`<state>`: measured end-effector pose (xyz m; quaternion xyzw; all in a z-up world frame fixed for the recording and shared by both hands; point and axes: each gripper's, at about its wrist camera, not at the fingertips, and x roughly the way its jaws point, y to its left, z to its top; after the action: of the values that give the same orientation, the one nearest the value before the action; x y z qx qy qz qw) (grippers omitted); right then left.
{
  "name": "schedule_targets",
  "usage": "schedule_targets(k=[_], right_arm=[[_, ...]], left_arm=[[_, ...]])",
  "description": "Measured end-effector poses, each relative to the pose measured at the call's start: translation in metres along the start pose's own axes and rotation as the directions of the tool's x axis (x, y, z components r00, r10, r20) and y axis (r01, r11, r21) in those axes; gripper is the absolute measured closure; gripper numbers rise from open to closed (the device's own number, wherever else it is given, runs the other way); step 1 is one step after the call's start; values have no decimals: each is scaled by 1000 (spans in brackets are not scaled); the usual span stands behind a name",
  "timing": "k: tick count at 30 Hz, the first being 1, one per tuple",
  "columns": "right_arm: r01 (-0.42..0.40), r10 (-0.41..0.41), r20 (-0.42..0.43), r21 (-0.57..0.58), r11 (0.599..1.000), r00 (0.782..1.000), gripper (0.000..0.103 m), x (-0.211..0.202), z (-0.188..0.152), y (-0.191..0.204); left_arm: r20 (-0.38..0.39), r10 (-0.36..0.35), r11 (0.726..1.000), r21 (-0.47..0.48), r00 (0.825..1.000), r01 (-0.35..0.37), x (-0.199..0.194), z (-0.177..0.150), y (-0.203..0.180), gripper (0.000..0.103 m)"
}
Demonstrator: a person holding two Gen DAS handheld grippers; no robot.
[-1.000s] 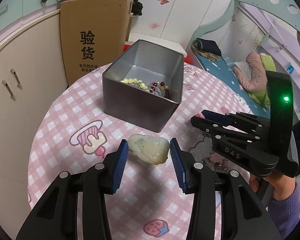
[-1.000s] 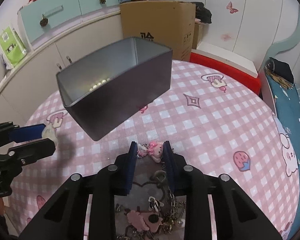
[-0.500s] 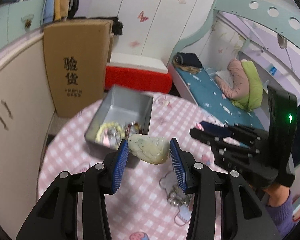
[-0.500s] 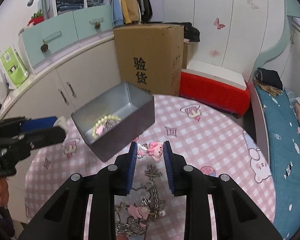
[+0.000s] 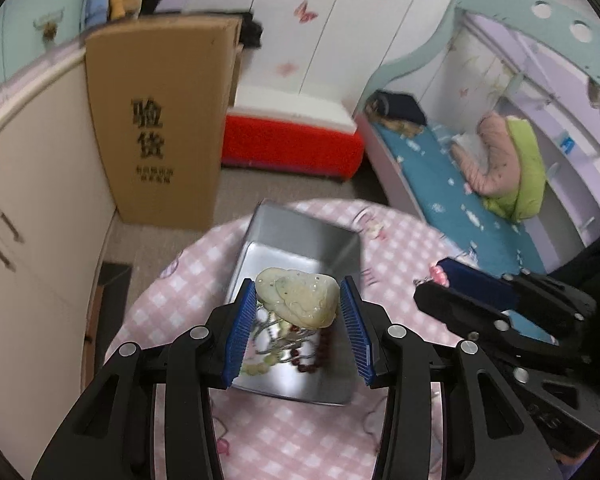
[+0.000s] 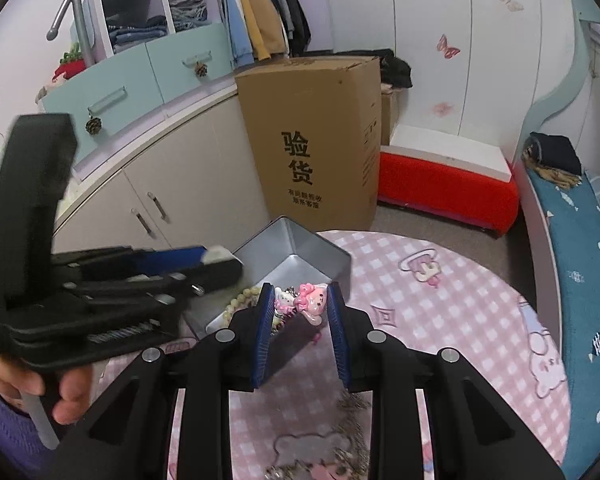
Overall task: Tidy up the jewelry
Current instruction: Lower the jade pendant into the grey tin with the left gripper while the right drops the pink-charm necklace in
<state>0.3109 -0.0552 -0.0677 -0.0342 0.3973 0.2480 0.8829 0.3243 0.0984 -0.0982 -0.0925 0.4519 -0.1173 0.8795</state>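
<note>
Pink checked table [image 5: 284,440] holds a metal box [image 5: 300,240] with beads [image 5: 320,344] already inside, mid-frame. Left gripper [image 5: 298,300] pinches a pale stone [image 5: 300,298] over it; right gripper [image 6: 300,304] pinches a pink charm [image 6: 310,302], both not dropped yet.

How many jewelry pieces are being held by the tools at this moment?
2. The jade pendant sits between the left tool pads, above the tin. The pink charm is in the right tool, by the tin's rim. More pieces lie in the tin.
</note>
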Motion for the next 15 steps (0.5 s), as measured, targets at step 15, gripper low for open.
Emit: schedule_targets(k=[15], right_arm=[[-17, 20, -94, 41, 999, 995, 77, 42, 5, 3]], left_arm=[[-3, 2, 996, -92, 1000, -3, 1, -6, 26, 56]])
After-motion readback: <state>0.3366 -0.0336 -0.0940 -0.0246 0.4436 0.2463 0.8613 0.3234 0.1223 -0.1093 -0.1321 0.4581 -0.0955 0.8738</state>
